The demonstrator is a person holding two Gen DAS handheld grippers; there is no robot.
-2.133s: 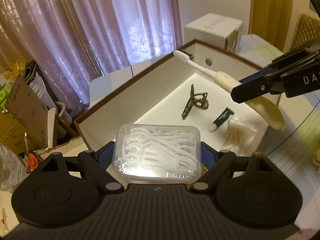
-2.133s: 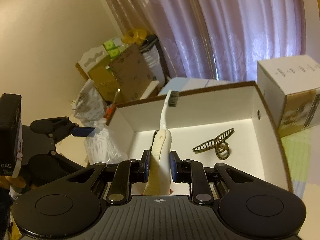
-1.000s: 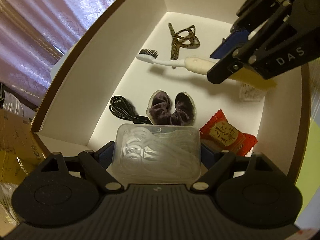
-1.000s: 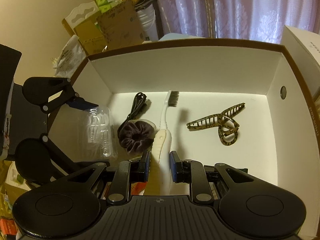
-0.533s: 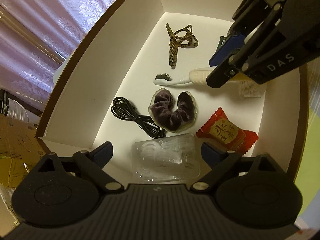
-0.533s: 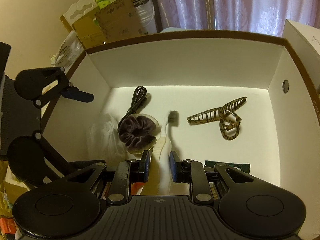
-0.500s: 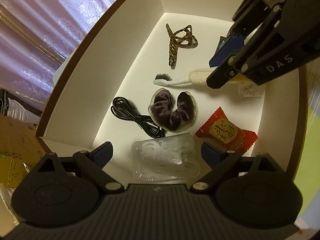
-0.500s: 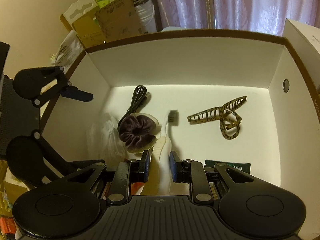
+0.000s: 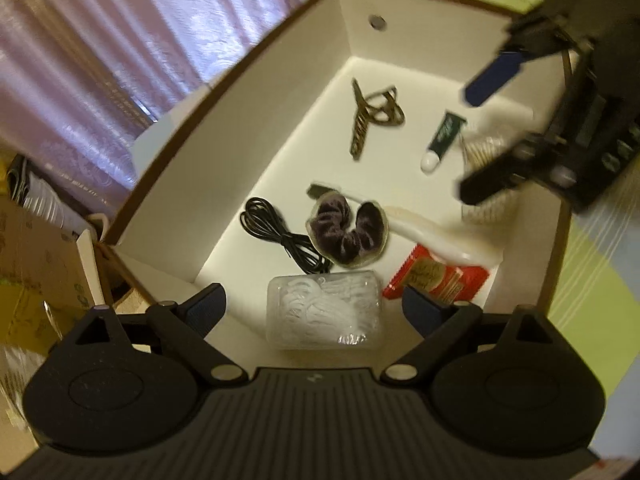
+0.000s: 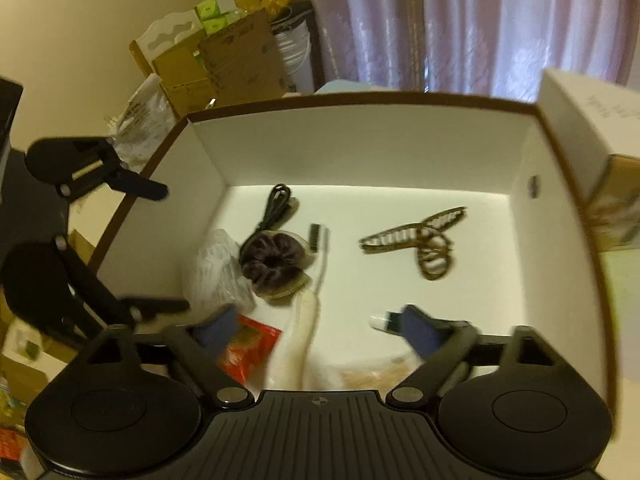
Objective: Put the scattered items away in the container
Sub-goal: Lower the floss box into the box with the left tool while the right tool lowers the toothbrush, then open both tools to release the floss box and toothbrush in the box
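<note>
Left gripper (image 9: 314, 306): jaws spread wide, holding nothing; it hangs over the near end of the box, with the floss case lying between the blue pads but touching neither.
Right gripper (image 10: 316, 330): jaws spread wide, empty; it hangs over the box's other end, the toothbrush handle lying loose on the floor below the gap.
Box (image 9: 248, 132): white inside, brown rim, open top; it holds every item listed below.
Floss case (image 9: 323, 312): clear plastic, full of white picks, flat on the box floor at the end nearest the left gripper.
Toothbrush (image 10: 316, 280): white, lying flat; its bristle end sits just beside the scrunchie, its thick handle runs past the red packet.
Scrunchie (image 9: 347, 232): dark, in a clear wrapper, mid-floor, touching the cable.
Cable (image 9: 276, 232): black, coiled, near the box's long wall.
Hair clip (image 9: 370, 114): tortoiseshell claw, at the far end in the left view, well apart from the rest.
Tube (image 9: 442, 140): small, green with a white cap, beside the hair clip.
Red packet (image 9: 436, 276): flat on the floor next to the floss case.
Swabs (image 10: 372, 378): blurred pale bag under the right gripper.
Curtain (image 10: 480, 20): pale purple, behind the box.
</note>
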